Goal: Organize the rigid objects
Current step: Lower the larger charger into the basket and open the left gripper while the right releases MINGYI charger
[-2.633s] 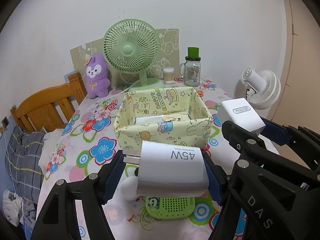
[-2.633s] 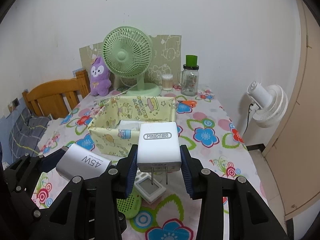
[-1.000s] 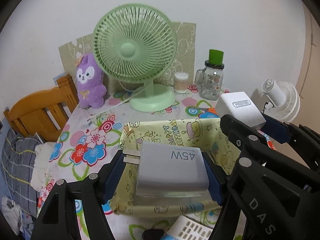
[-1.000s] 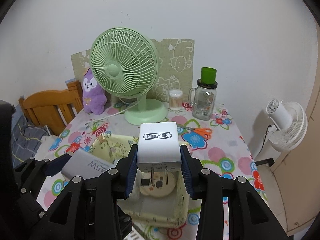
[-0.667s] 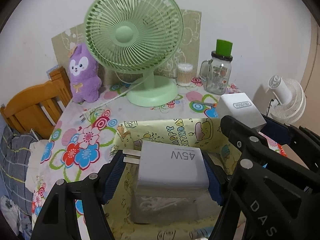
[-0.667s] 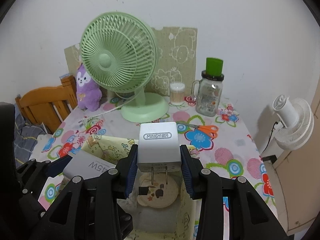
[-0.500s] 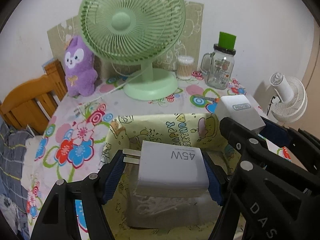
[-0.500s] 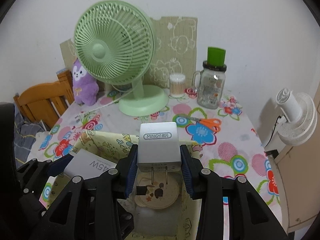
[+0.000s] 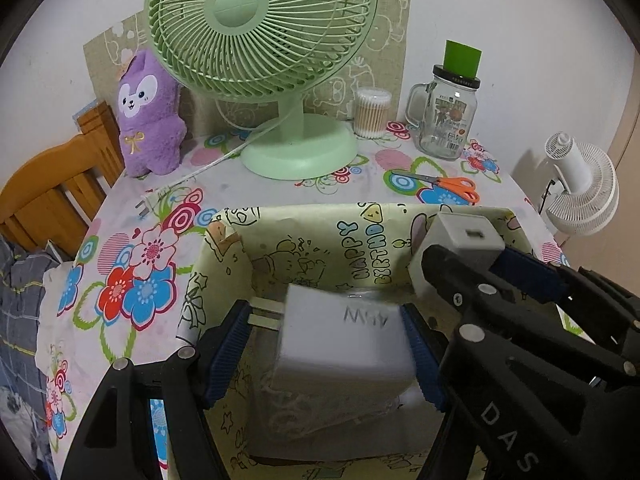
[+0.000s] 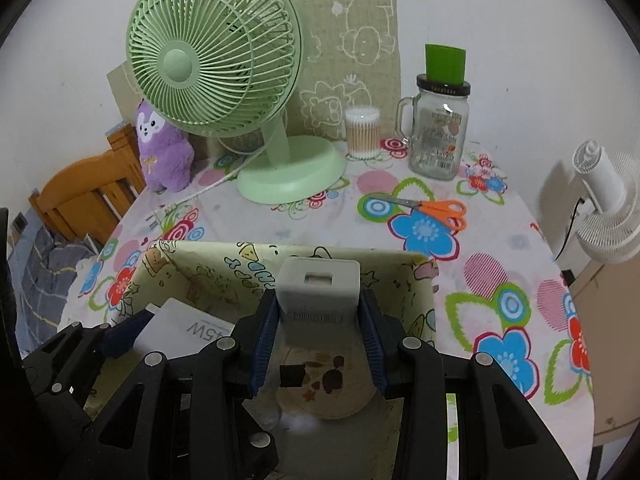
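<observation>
The left gripper point(image 9: 326, 344) has its jaws closed on a white 45W charger point(image 9: 340, 340). The right gripper point(image 10: 318, 332) clamps a smaller white plug adapter point(image 10: 318, 290). Both hang inside the yellow cartoon box point(image 10: 200, 268) on the flowered counter point(image 10: 500, 280), near the green fan point(image 10: 212, 56).

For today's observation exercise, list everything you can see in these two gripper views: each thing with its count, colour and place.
Wide charger: 1, white, in left gripper, over box.
Small charger: 1, white, in right gripper, over box.
Box: 1, yellow cartoon print, table front.
Round item: 1, beige, box floor.
Desk fan: 1, green, table back.
Plush toy: 1, purple, left of fan.
Cotton swabs: 1 tub, right of fan.
Jar: 1, clear, green cap.
Scissors: 1, orange handles.
Tablecloth: floral.
Chair: wooden, left.
White fan: 1, right.
Left gripper, right gripper: black, blue pads.
</observation>
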`<move>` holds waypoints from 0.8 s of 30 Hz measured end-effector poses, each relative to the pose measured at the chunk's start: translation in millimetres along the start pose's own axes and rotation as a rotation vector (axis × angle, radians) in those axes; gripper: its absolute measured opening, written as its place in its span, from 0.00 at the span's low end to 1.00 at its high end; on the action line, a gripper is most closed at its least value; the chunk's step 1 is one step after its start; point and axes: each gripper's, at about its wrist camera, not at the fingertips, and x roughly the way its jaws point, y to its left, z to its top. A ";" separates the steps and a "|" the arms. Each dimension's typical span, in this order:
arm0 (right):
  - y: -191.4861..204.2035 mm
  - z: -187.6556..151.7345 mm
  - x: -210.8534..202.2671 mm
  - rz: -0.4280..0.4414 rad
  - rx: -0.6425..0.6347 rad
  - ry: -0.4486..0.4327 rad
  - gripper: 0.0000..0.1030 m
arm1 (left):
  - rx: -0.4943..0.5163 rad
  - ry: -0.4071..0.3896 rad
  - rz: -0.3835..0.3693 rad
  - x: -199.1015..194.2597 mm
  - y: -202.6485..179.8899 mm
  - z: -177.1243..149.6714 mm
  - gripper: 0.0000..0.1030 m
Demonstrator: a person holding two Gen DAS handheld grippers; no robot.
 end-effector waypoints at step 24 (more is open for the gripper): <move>12.1 -16.6 -48.4 -0.013 -0.018 -0.053 0.81 | 0.025 -0.092 0.006 -50.5 0.0 -20.6 0.98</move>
